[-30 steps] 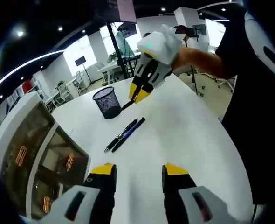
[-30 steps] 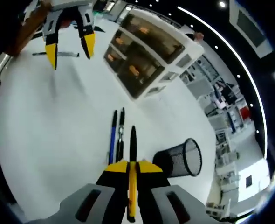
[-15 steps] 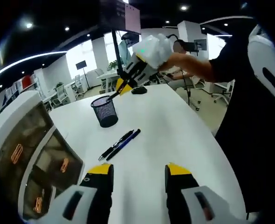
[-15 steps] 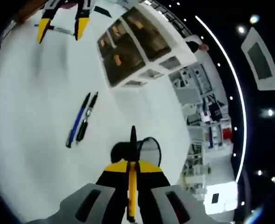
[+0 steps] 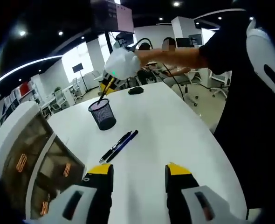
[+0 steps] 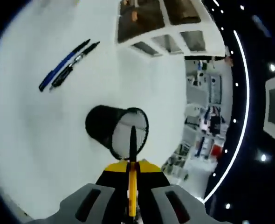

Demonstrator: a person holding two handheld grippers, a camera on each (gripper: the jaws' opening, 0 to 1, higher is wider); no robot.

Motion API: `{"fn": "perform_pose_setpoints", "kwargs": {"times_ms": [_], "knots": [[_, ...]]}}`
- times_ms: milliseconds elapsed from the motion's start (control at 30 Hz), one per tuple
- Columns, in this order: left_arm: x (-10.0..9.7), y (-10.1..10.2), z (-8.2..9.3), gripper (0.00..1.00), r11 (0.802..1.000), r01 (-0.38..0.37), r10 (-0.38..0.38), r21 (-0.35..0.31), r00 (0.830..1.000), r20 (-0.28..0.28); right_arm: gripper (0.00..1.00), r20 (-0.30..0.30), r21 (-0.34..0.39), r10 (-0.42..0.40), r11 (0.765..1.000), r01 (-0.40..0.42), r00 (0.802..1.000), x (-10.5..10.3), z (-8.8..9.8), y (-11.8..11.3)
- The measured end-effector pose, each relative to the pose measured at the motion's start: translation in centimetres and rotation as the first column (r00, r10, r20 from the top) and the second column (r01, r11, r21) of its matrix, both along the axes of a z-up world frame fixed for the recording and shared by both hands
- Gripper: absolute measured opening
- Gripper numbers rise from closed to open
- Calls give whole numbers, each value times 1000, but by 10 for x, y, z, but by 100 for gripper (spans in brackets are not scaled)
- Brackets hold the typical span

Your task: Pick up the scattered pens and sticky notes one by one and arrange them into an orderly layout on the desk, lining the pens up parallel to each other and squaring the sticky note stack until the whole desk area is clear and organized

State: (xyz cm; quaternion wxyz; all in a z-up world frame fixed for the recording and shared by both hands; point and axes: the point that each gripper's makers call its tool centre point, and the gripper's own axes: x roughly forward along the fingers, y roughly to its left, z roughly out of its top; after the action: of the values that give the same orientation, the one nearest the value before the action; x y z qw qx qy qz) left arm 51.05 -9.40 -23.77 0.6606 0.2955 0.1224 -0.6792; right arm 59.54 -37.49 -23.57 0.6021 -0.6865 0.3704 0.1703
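- The right gripper [image 6: 130, 164] had its yellow-tipped jaws pressed together on a black pen [image 6: 132, 140], which ran up between them along the middle of the right gripper view.
- The pen's far tip sat over the open mouth of a black mesh pen cup [image 6: 113, 131]; whether the tip had entered the cup could not be told.
- In the left gripper view the same gripper [image 5: 110, 81], held in a white-gloved hand [image 5: 121, 64] on an outstretched arm, hovered above the cup [image 5: 102, 114], with the pen [image 5: 102, 93] angled down toward the rim.
- The cup stood upright on the white desk [image 5: 175, 130], towards its far end.
- Two more pens lay side by side and roughly parallel on the desk, nearer than the cup and apart from it: a blue pen [image 5: 123, 145] and another black pen [image 5: 114, 146], just beside each other.
- In the right gripper view those two, the blue one [image 6: 58, 70] and the black one [image 6: 76, 63], lay beyond the cup.
- The left gripper [image 5: 138, 171] was held low over the desk with its jaws apart and nothing between them.
- A white desk organiser [image 5: 23, 154] with clear-fronted drawers stood along the desk's edge, with orange paper clips [image 5: 21, 162] visible behind the fronts.
- A small dark object [image 5: 135, 90] rested at the far end of the desk; what it was could not be made out.
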Motion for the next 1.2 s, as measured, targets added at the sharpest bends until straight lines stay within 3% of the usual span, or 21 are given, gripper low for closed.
{"fn": "perform_pose_setpoints", "kwargs": {"times_ms": [200,400,467,500,533,600,633,667,867,1067,1200], "knots": [[-1,3,1,45,1000,-7,7,12,1000,26,4,-63,-99,65,992,-71,996,7,-4,3],[-7,2,3,45,1000,10,-10,-1,1000,8,4,-106,-219,135,963,-155,985,16,-5,4],[-8,2,4,45,1000,15,-15,-7,1000,1,4,-145,-273,204,932,-237,968,21,-3,7],[-8,2,3,45,1000,14,-14,-7,1000,1,4,-202,-310,284,889,-337,937,21,-7,12],[-7,2,3,45,1000,12,-12,-5,1000,3,4,-276,-338,357,833,-438,892,18,-12,16],[-7,4,4,45,1000,9,-9,-3,1000,9,4,-279,-375,319,832,-409,906,19,-13,7],[-8,5,5,45,1000,9,-9,-4,1000,12,4,-308,-413,334,797,-441,891,22,-13,6],[-8,5,7,45,1000,9,-9,-7,1000,14,4,-322,-424,329,788,-446,888,23,-15,3],[-5,9,7,45,1000,-15,15,6,999,52,4,-323,-387,346,801,-457,881,29,-20,7],[-5,12,21,45,999,-1,3,-43,1000,29,4,-335,-392,343,796,-461,878,34,-22,9],[1,17,24,45,999,-24,26,-41,998,53,5,-383,-382,342,787,-484,858,28,-33,11]]}}
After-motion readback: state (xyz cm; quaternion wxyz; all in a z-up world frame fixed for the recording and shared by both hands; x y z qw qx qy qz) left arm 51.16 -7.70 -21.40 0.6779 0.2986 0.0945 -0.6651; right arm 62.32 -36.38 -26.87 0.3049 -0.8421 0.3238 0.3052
